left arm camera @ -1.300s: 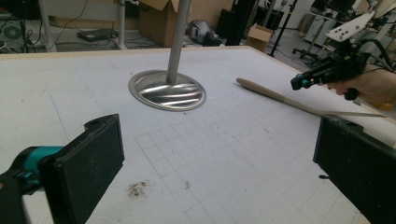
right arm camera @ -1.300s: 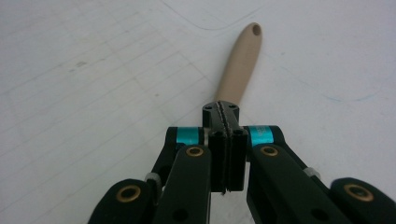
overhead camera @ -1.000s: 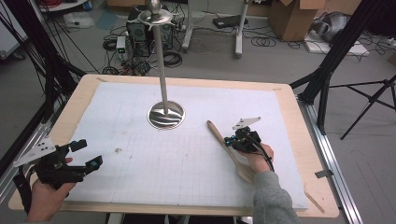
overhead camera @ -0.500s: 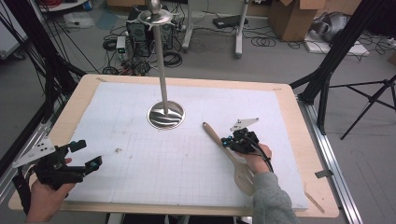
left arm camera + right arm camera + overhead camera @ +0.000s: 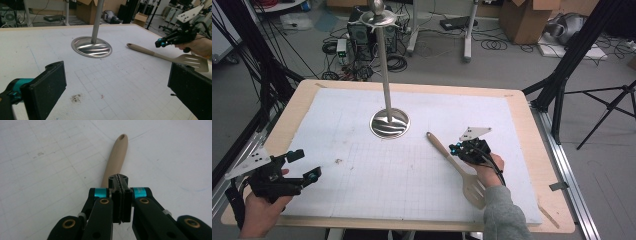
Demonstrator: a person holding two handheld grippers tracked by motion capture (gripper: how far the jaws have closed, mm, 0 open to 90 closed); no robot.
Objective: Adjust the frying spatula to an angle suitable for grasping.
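No readable writing; right hand-held gripper (image 5: 119,185) closed above spatula (image 5: 115,157), left hand-held gripper (image 5: 112,85) open.

- Stand base (image 5: 389,123) set on the counter (image 5: 522,107) behind the middle, pole (image 5: 383,65) upright from it.
- Spatula (image 5: 457,167) lay right of the base and nearer the front edge, handle toward the base.
- Right tongs (image 5: 455,148) sat over the spatula's handle.
- Left tongs (image 5: 304,165) hovered at the front left corner, well apart from the spatula.
- Cardboard boxes (image 5: 524,17) stood on the floor beyond the counter.
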